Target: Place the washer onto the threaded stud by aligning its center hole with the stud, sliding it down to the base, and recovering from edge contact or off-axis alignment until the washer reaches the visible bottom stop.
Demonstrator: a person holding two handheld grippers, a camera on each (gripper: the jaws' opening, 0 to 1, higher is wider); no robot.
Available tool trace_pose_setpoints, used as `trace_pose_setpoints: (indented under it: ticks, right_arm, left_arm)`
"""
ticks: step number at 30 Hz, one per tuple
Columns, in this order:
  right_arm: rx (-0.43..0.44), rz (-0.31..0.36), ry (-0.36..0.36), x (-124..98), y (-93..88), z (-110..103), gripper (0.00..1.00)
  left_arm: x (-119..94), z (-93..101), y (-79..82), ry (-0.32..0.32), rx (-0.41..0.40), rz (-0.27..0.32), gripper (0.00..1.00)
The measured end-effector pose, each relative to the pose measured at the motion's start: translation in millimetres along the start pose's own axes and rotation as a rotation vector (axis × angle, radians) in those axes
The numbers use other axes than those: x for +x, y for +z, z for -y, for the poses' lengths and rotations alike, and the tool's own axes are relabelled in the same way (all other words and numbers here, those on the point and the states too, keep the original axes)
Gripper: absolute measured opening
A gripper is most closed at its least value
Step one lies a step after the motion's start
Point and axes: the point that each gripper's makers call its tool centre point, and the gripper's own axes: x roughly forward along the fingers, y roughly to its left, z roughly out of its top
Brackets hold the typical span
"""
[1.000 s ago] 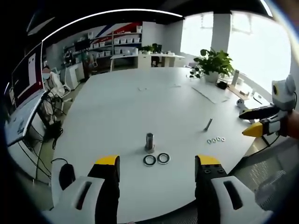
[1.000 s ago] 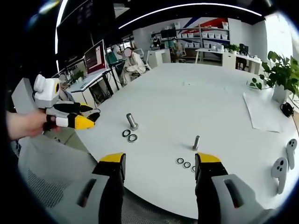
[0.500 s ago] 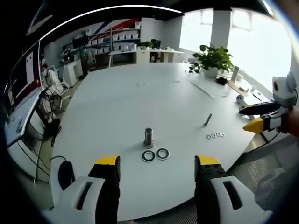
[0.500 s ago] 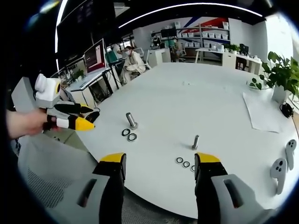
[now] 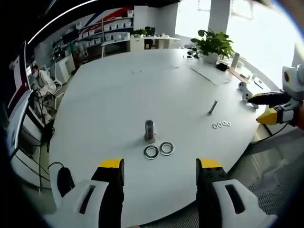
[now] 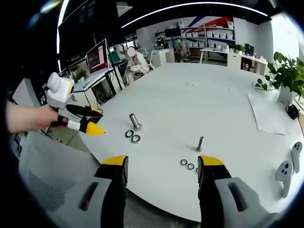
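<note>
Nothing is placed yet. Beside the large stud (image 5: 150, 130), two washers (image 5: 159, 150) lie flat on the white table (image 5: 118, 95), just in front of its base. A smaller stud (image 6: 200, 143) with three small washers (image 6: 190, 166) stands well apart to its right. The left gripper (image 5: 160, 166) and right gripper (image 6: 161, 164) are held with jaws apart, empty. Nothing is seen blocking the stud; a potted plant (image 5: 213, 43) stands far behind it.

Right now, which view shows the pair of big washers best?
The left gripper view: the two washers lie straight ahead between its jaws, beside the thick stud. In the right gripper view the same washers appear smaller, off to the left.
</note>
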Motion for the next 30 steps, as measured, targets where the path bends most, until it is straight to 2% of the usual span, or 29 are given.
trace_pose_setpoints:
  ticks: [8, 13, 17, 21, 22, 23, 27, 30]
  right_arm:
    - [0.002, 0.001, 0.002, 0.1, 0.0, 0.2, 0.62]
    - [0.012, -0.005, 0.001, 0.3, -1.9, 1.3, 0.62]
    - [0.013, -0.009, -0.001, 0.0, -2.7, 1.6, 0.61]
    - [0.008, -0.009, 0.004, -0.1, -2.9, -0.6, 0.61]
    - [-0.001, -0.014, 0.009, 0.4, -3.7, -2.9, 0.61]
    - [-0.014, -0.020, 0.015, 0.9, -4.6, -4.6, 0.61]
    - [-0.026, -0.023, 0.016, 1.2, -4.9, -5.3, 0.61]
    - [-0.017, -0.016, 0.015, 0.4, -3.8, -4.0, 0.61]
  left_arm:
    - [20.6, -5.7, -7.1, -0.033, 0.001, -0.071, 0.50]
    - [36.9, -8.6, -10.2, -0.050, 0.032, -0.128, 0.49]
    - [48.4, -10.2, -9.3, -0.058, 0.050, -0.153, 0.49]
    - [60.1, -8.1, -17.8, -0.087, 0.059, -0.219, 0.48]
    - [62.8, -7.6, -23.8, -0.096, 0.052, -0.259, 0.47]
    - [65.3, -8.6, -25.8, -0.094, 0.044, -0.273, 0.47]
    - [75.8, -11.9, -26.1, -0.093, 0.058, -0.293, 0.46]
    - [79.7, -13.7, -23.1, -0.090, 0.072, -0.304, 0.42]
